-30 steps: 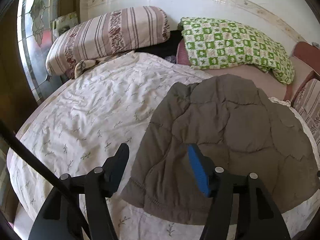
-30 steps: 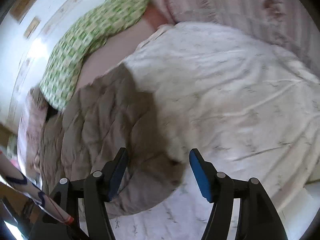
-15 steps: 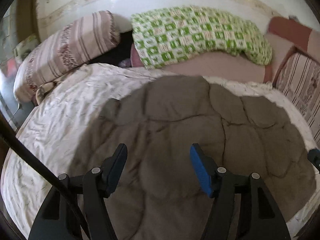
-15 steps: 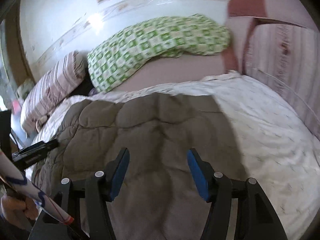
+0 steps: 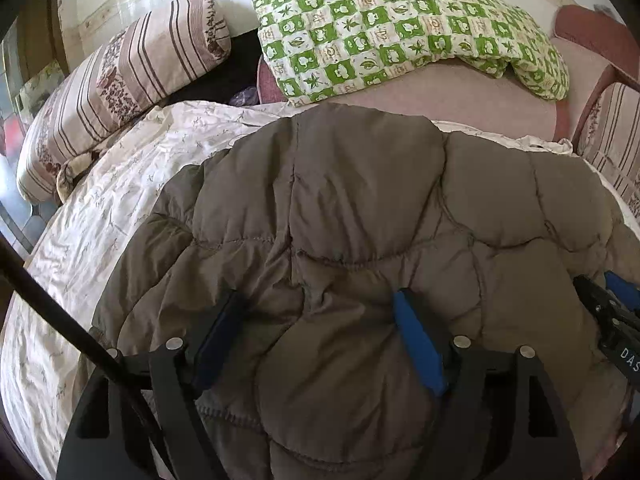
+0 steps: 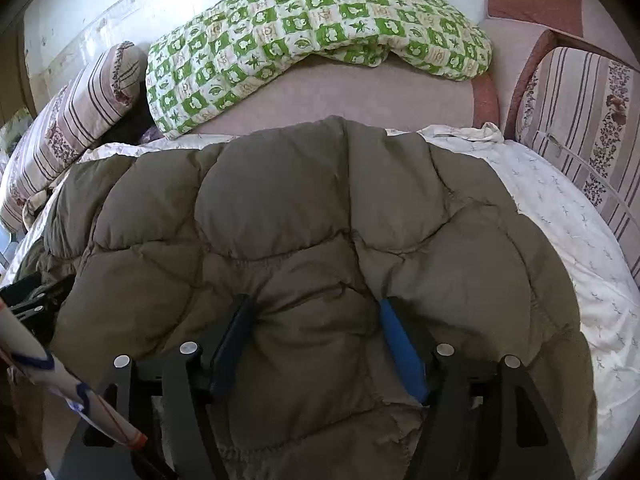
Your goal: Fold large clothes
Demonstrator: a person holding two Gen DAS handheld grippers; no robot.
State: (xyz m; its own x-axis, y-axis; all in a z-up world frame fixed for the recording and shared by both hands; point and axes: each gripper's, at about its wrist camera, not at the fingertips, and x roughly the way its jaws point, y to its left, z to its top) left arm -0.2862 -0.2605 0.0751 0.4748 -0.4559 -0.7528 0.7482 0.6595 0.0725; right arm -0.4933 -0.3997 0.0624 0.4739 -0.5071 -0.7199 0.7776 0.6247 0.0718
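Observation:
A puffy olive-brown quilted jacket (image 5: 360,184) (image 6: 280,200) lies spread on the bed. My left gripper (image 5: 318,296) points down onto the jacket's near part. Its jaws are opening, and a bulge of jacket fabric sits between the fingers, which are sunk into the padding. My right gripper (image 6: 314,300) stands the same way further right on the jacket, jaws opening around a hump of fabric. Each gripper shows in the other's view: the right gripper (image 5: 608,304) at the right edge, the left gripper (image 6: 36,292) at the left edge.
The white leaf-print sheet (image 5: 100,220) covers the bed around the jacket. A green chequered blanket (image 5: 400,28) and a striped pillow (image 5: 120,76) lie at the back. A striped chair cushion (image 6: 580,112) stands at the right. A dark rod (image 5: 48,300) crosses the lower left.
Both grippers have swung in over the jacket and come down onto it. The right gripper's view has rolled upright. Fabric now sits between both pairs of fingers, which stand slightly wider.

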